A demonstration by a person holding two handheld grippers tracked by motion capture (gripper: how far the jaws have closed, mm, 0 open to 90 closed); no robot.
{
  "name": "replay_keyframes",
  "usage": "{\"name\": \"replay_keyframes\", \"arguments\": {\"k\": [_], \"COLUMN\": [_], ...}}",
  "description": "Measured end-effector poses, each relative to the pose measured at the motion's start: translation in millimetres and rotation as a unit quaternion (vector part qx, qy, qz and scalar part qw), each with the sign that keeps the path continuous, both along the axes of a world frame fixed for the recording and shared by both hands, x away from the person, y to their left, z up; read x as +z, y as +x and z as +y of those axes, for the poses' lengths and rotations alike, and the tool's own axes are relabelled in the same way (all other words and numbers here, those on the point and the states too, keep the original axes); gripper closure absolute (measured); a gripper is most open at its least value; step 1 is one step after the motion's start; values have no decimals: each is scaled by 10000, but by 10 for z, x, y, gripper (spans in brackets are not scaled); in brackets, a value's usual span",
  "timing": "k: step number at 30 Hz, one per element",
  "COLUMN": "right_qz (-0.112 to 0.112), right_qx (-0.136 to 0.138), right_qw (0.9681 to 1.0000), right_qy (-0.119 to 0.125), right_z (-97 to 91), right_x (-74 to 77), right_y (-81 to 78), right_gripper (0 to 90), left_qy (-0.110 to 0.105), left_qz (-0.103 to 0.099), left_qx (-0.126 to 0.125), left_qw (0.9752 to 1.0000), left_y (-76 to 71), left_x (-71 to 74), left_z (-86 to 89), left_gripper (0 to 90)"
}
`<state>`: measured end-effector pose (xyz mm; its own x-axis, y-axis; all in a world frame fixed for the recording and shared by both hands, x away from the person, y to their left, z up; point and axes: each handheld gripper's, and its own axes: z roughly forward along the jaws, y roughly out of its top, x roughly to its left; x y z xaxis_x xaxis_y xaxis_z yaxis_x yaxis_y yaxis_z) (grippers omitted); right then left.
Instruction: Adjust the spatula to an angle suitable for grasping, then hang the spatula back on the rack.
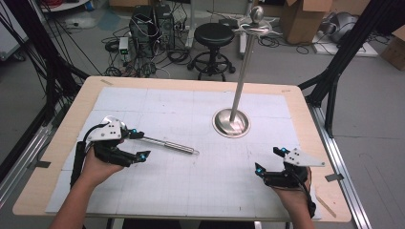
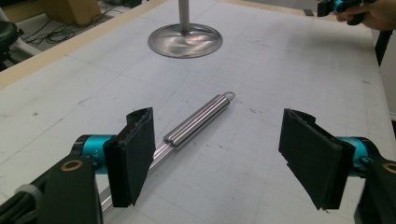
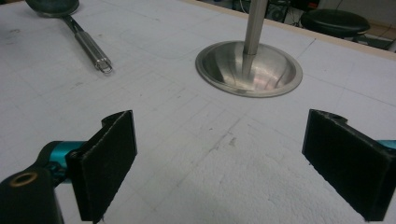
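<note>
Your left gripper (image 2: 217,154) hangs released, jaws wide apart; the steel ladle (image 2: 196,121) lies flat on the white mat (image 2: 289,70) beside its left pad (image 2: 135,156). Your right gripper (image 3: 224,161) is likewise released. Beyond stands the metal stand (image 1: 232,121).

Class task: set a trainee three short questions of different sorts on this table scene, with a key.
1. True or false: the left gripper is clamped on the ladle.
2. Which thing stands upright on the table? A) the ladle B) the stand C) a cup
3. Fill in: the ladle's handle ends in a small wire ____.

Key
1. False: its jaws stand apart and the handle lies flat on the table beside the left-hand pad, with no pad pressing it.
2. B: a pole rises from the stand's round steel base.
3. Loop, at the handle's free end, seen in both gripper views. The right gripper is open over bare table.
</note>
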<state>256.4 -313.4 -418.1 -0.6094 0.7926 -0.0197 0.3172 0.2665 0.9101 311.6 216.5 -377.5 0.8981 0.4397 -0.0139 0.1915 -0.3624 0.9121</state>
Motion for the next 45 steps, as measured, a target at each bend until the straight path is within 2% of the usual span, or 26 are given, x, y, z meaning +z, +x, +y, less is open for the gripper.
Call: {"name": "replay_keyframes", "arguments": {"k": [15, 21, 25, 28, 32, 37, 40, 42, 45], "right_qz": [26, 22, -136, -162, -145, -160, -147, -162, -167], "right_qx": [-40, -76, -63, -39, 13, 22, -8, -6, -26], "right_qw": [10000, 9999, 9997, 9996, 9997, 9997, 9996, 9996, 9996], "right_qy": [23, 128, 198, 219, 189, 206, 237, 215, 244], "right_z": [-79, -87, -56, -27, -5, -24, -47, -53, -52], "right_x": [-16, -10, 32, 43, 40, 47, 49, 50, 56], "right_y": [-47, -47, 7, 24, 16, -17, -24, -18, -16], "right_gripper": [86, 86, 85, 85, 85, 85, 85, 85, 85], "left_qy": [-210, -204, -229, -330, -453, -360, -384, -279, -253], "left_qz": [-20, 53, 65, 76, 110, 82, 135, 110, 73], "left_qx": [155, 85, -7, -60, 0, 48, 32, 76, 73], "left_qw": [9997, 9997, 9997, 9994, 9989, 9993, 9992, 9995, 9996], "left_y": [24, 29, 1, -10, 21, 57, 106, 143, 210], "left_x": [3, -34, -26, -25, -36, -48, -47, -25, 20], "left_z": [40, 37, 46, 63, 88, 84, 84, 68, 19], "left_gripper": [191, 182, 165, 133, 120, 120, 123, 123, 124]}}
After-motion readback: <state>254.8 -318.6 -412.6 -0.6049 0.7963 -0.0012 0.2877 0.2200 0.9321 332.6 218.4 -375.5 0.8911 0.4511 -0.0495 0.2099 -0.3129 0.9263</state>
